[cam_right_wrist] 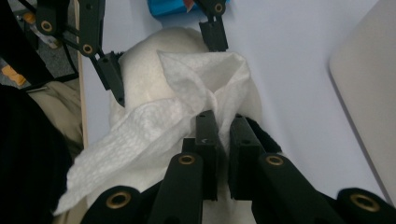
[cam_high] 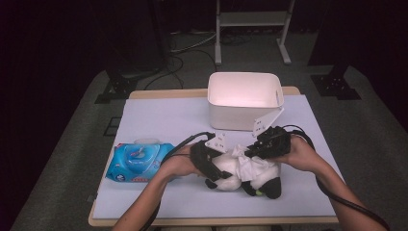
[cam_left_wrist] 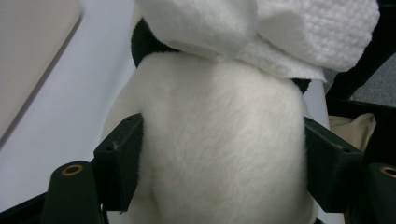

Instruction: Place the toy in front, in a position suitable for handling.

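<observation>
The plush toy (cam_high: 243,174) lies on its side on the table (cam_high: 159,120), near the front edge and right of centre, its long axis running roughly left to right across the person's front. The left tongs (cam_high: 214,161) approach from the toy's left end and are clamped across its white body; in the left gripper view the two jaws press into the fur (cam_left_wrist: 219,154) on either side. The right tongs (cam_high: 252,153) come down from above and behind, over the toy's middle, and are clenched on a white wipe (cam_right_wrist: 187,107) with the jaws nearly together, a fold of the wipe caught between them. The wipe drapes over the upper side of the toy, so the surface to be wiped lies directly below and ahead of the right tongs; that hand is the nearer one for the wiping stroke (the left serves as the clamp).

The toy is white with black limbs and ears, soft and deep-piled. The wipe is thin, embossed and crumpled.

A blue wipe pack (cam_high: 137,162) lies to the left, just beside the left forearm. A white bin (cam_high: 244,100) stands behind the toy, apart from it.
</observation>
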